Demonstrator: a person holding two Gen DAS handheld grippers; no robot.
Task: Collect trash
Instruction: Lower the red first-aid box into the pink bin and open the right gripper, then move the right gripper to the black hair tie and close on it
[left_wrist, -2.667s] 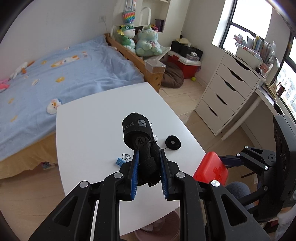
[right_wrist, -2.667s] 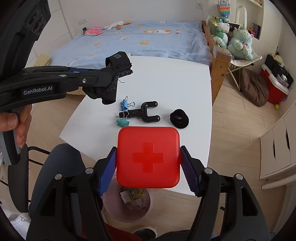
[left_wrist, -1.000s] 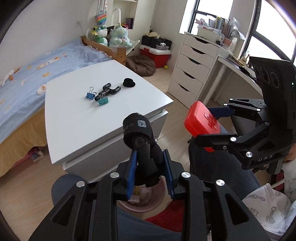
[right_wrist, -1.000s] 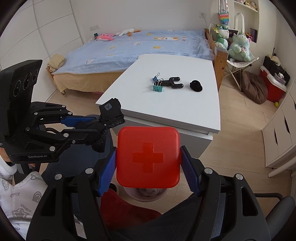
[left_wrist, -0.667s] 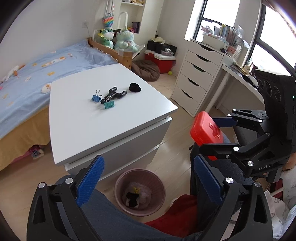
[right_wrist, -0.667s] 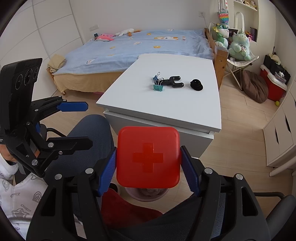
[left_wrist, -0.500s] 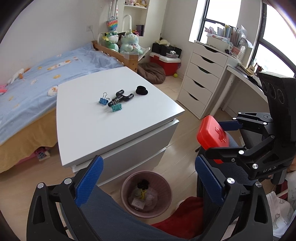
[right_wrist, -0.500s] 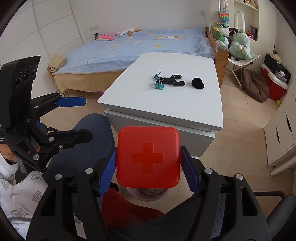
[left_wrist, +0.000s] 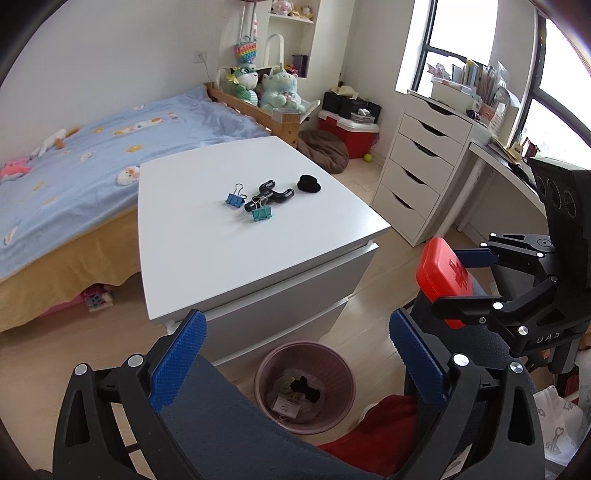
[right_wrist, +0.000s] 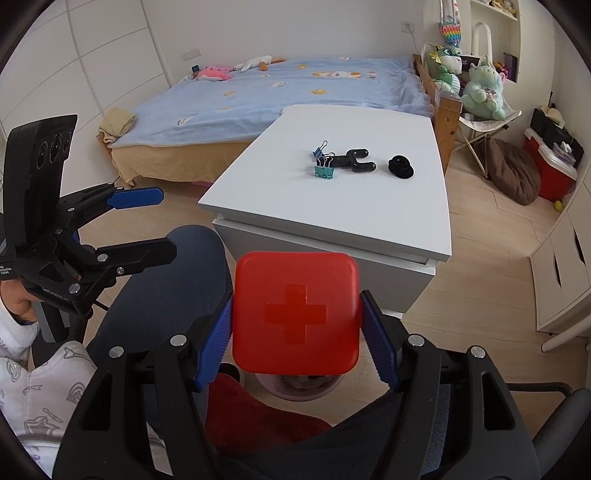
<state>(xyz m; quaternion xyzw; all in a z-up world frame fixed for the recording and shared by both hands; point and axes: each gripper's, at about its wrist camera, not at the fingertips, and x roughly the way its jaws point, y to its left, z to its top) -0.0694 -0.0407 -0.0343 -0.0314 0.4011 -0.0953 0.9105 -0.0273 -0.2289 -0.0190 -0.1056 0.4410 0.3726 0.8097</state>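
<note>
Dropped from the now wide-open left gripper (left_wrist: 295, 354), a black item lies in the pink wastebasket (left_wrist: 334, 417); the right gripper (right_wrist: 297, 338) clamps a red first-aid box (right_wrist: 295, 314). Binder clips (left_wrist: 248, 207) remain on the tabletop (left_wrist: 221, 251).

A white table (left_wrist: 207, 254) stands on a pale wood floor (left_wrist: 388, 266), with a blue bed (left_wrist: 74, 155) just behind it. Four small things lie together on the far part of the table top. A blue clip (left_wrist: 235, 198) is on the left. A green clip (left_wrist: 261, 213) touches a black forked thing (left_wrist: 275, 193). A black round thing (left_wrist: 308, 183) lies on the right. A pink bin (left_wrist: 304, 384) stands on the floor, close in front of the table.
</note>
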